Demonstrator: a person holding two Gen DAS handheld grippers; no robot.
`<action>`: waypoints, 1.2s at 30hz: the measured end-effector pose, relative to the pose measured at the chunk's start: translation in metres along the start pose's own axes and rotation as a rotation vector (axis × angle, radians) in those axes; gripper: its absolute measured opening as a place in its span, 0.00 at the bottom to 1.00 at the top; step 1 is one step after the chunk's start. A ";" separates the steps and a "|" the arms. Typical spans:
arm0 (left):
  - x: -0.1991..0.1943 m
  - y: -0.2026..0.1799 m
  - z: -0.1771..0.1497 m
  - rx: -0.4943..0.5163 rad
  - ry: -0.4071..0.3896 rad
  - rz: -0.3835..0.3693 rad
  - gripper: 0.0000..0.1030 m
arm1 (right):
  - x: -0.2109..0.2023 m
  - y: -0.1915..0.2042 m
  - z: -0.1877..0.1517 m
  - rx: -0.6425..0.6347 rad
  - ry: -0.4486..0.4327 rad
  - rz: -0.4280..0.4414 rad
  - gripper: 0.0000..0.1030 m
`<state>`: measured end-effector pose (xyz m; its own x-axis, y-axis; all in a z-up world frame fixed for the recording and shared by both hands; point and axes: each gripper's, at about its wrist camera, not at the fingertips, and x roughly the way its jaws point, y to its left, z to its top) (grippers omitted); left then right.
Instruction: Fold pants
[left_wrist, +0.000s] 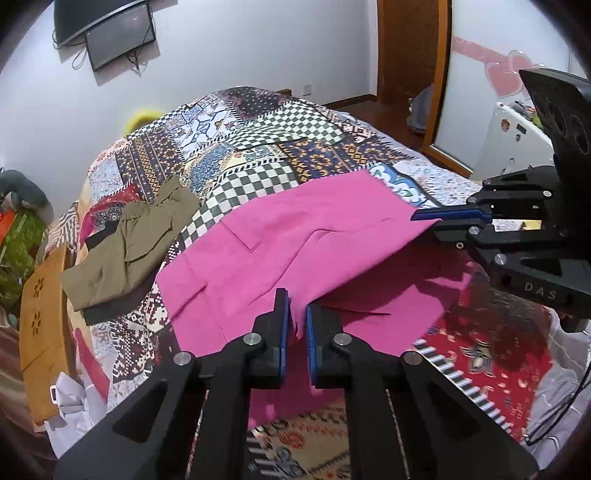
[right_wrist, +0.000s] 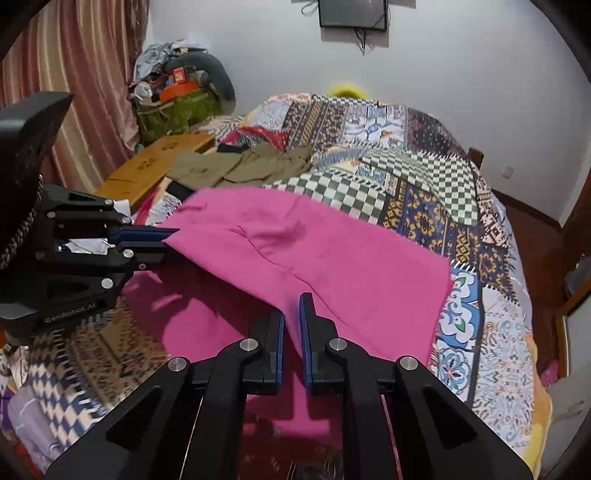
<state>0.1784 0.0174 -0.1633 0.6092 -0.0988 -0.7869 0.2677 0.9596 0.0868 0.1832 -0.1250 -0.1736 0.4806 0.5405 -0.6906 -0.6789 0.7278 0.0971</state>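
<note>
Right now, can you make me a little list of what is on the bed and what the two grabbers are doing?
surface: bed with patchwork quilt
main item: pink pants, partly lifted and folded over themselves
left gripper: shut on the pink pants' near edge
right gripper: shut on the pink pants' near edge
other clothes: olive pants lying crumpled on the quilt, beyond the pink ones
beside the bed: wooden board
on the wall: dark screen
fold: under way, not flat yet

patchwork quilt (left_wrist: 258, 140), olive garment (left_wrist: 125, 254), wall screen (right_wrist: 352, 13)
</note>
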 end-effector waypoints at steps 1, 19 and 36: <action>-0.003 -0.001 -0.001 -0.008 0.004 -0.013 0.09 | -0.003 0.000 0.000 -0.001 -0.002 0.000 0.07; -0.003 -0.015 -0.032 -0.062 0.090 -0.125 0.11 | -0.002 -0.005 -0.037 0.124 0.132 0.085 0.13; -0.023 0.031 -0.005 -0.242 0.014 -0.110 0.20 | -0.013 -0.006 -0.008 0.194 0.036 0.122 0.35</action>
<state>0.1691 0.0510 -0.1460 0.5755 -0.2041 -0.7919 0.1448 0.9785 -0.1469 0.1764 -0.1404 -0.1711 0.3790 0.6162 -0.6904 -0.6098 0.7275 0.3145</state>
